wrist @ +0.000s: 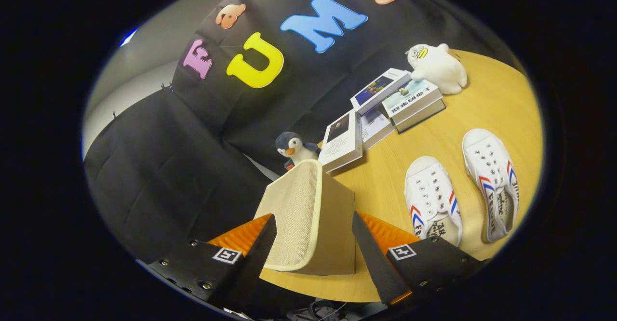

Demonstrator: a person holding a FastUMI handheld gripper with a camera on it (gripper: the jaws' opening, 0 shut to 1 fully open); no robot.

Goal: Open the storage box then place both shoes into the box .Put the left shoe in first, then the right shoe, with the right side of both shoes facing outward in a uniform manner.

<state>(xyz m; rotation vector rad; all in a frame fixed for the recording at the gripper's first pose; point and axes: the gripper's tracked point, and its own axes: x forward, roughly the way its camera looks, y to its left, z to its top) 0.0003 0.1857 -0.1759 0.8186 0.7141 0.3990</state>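
While the storage box (308,215) sits on the bench (482,104) between the spread fingers (314,248), seemingly for opening, both shoes (432,200) wait beside the box.

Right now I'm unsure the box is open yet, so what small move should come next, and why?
Probably close the fingers on the beige woven fabric storage box lid and lift it: the flap stands between the open fingers, neither visibly pressing it, and both white canvas shoes are on the round wooden table beyond.
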